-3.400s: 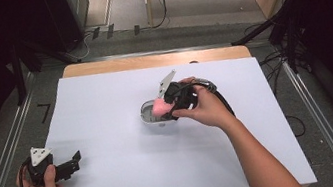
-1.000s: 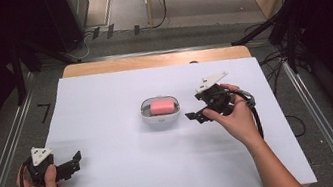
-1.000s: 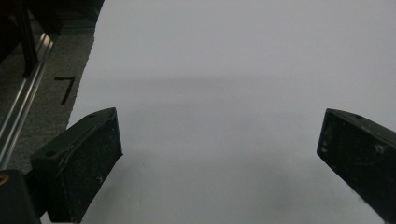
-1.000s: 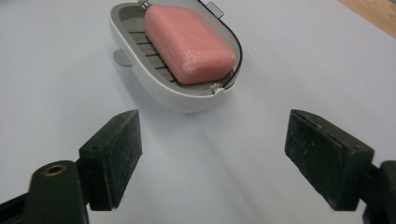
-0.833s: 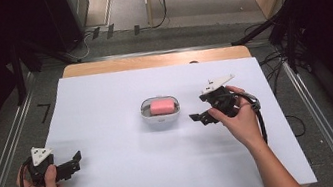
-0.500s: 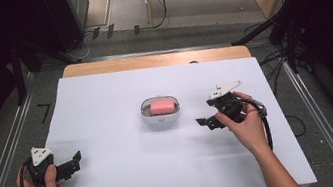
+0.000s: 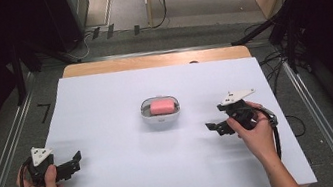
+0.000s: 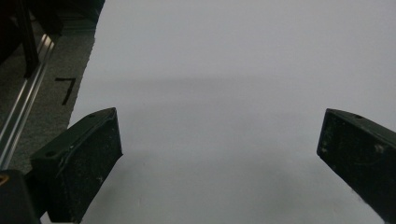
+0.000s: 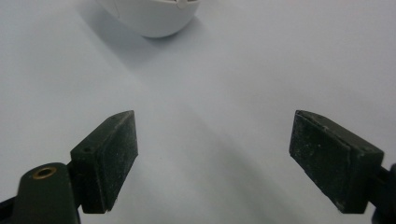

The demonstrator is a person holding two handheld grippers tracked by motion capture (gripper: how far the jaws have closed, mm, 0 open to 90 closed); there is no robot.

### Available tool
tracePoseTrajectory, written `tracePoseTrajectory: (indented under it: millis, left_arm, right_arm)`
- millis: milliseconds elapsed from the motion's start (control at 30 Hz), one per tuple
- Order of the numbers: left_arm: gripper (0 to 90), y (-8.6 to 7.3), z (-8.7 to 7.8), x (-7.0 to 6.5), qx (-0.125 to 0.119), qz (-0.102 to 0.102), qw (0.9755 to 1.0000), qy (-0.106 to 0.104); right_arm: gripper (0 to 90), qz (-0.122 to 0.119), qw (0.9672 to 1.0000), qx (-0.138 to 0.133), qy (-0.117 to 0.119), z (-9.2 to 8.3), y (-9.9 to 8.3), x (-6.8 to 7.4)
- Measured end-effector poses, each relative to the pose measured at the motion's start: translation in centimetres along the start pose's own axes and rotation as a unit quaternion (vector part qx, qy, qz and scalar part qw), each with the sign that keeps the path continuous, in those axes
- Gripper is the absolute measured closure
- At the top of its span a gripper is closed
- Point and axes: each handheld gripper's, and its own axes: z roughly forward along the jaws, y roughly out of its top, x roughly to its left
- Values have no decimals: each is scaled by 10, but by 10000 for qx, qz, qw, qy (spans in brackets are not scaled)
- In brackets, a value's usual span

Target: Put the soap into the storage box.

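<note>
A pink block (image 7: pixel 162 106) lies inside a small white dish (image 7: pixel 161 119) at the middle of the white table sheet (image 7: pixel 107 113). My right gripper (image 7: pixel 216 129) hovers to the right of the dish, a short way off, held in a hand; it is open with nothing between its jaws. In the right gripper view the white dish (image 9: pixel 154 16) shows at the top edge, beyond the spread gripper (image 9: pixel 231 163). My left gripper (image 7: pixel 73 164) rests near the front left corner, open and holding nothing, and the left gripper view shows its jaws (image 8: pixel 219 163) wide apart over bare sheet.
The wooden table edge (image 7: pixel 154 61) runs along the back. Metal rails (image 7: pixel 3 165) flank the table on the floor, and cables (image 7: pixel 276 63) lie at the right. A floor mark "7" (image 8: pixel 65 88) sits beside the sheet's left edge.
My right gripper has left the pink block in the dish and drawn back to the right and toward the front, open. The left gripper has stayed put.
</note>
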Motion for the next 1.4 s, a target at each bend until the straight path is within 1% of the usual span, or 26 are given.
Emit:
tracePoseTrajectory:
  millis: [67,300,433,467,533,667,767,833,1033,1133,1233,1367,1400]
  left_arm:
    - [1,0,0,0,0,1,10000,-7]
    - [1,0,0,0,-5,-5,10000,-3]
    - [1,0,0,0,-2,-2,10000,1]
    - [1,0,0,0,6,-1,10000,5]
    - [1,0,0,0,4,2,10000,5]
    - [1,0,0,0,7,6,10000,5]
    - [1,0,0,0,8,10,10000,6]
    - [1,0,0,0,5,8,10000,8]
    - [1,0,0,0,2,15,10000,6]
    - [1,0,-1,0,6,15,10000,1]
    - [1,0,-1,-1,7,16,10000,2]
    - [1,0,-1,0,2,14,10000,6]
    - [1,0,-1,0,0,10,10000,12]
  right_arm:
    - [165,85,10000,-13,-15,-2,-5,-2]
    - [166,233,9997,-72,-79,-8,-22,-7]
    - [168,307,9993,-141,-163,-14,-32,-10]
    - [168,373,9989,-172,-206,-16,-35,-11]
    - [171,410,9986,-208,-246,-19,-39,-13]
    - [173,437,9983,-210,-314,-23,-49,-15]
    - [170,508,9980,-218,-314,-25,-55,-17]
    - [163,582,9976,-175,-336,-26,-60,-18]
    - [163,666,9966,-227,-420,-33,-76,-22]
    - [163,766,9953,-347,-472,-38,-86,-23]
    - [163,858,9940,-389,-551,-43,-95,-25]
    - [163,954,9923,-530,-582,-51,-106,-26]
    - [163,990,9914,-608,-605,-55,-109,-26]
